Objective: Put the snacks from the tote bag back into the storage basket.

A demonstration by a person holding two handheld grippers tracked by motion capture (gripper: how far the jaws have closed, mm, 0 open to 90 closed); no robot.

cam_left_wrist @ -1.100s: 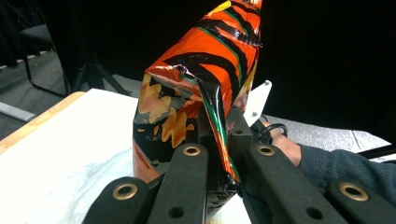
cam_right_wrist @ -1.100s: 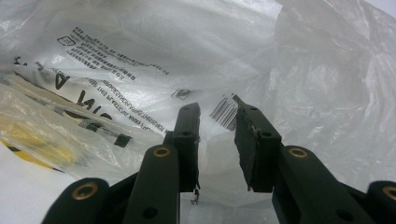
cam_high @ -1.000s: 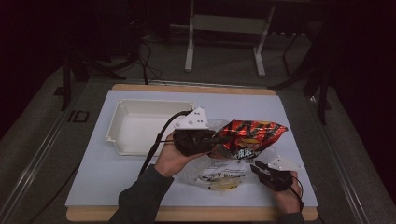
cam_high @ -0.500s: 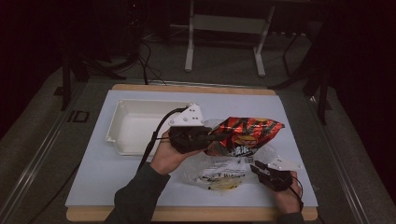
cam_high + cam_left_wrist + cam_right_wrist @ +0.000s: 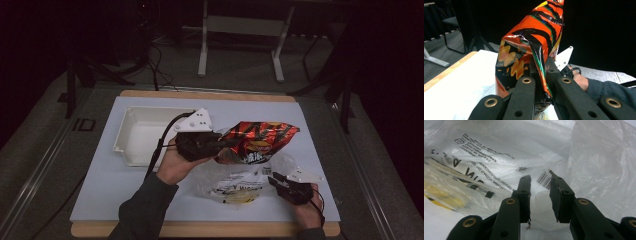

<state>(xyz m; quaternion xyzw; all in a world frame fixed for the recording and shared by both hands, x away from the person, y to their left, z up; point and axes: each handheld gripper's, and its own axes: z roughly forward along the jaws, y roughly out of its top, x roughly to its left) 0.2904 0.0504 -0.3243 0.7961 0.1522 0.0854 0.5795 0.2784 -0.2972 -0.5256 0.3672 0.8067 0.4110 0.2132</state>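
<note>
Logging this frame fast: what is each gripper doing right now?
Left gripper: shut on the red snack bag's edge.
Right gripper: fingers apart at the clear plastic bag; whether they grip its film cannot be told.

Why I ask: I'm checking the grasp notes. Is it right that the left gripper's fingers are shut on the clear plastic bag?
Not quite: the left gripper is shut on the red-orange snack bag, as the left gripper view shows. The clear plastic bag lies on the table.

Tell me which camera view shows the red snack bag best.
The high view: there the whole red snack bag lies across the clear plastic bag. The left gripper view gives only its pinched end, close up, in the left gripper. The right gripper view gives the clear bag instead.
</note>
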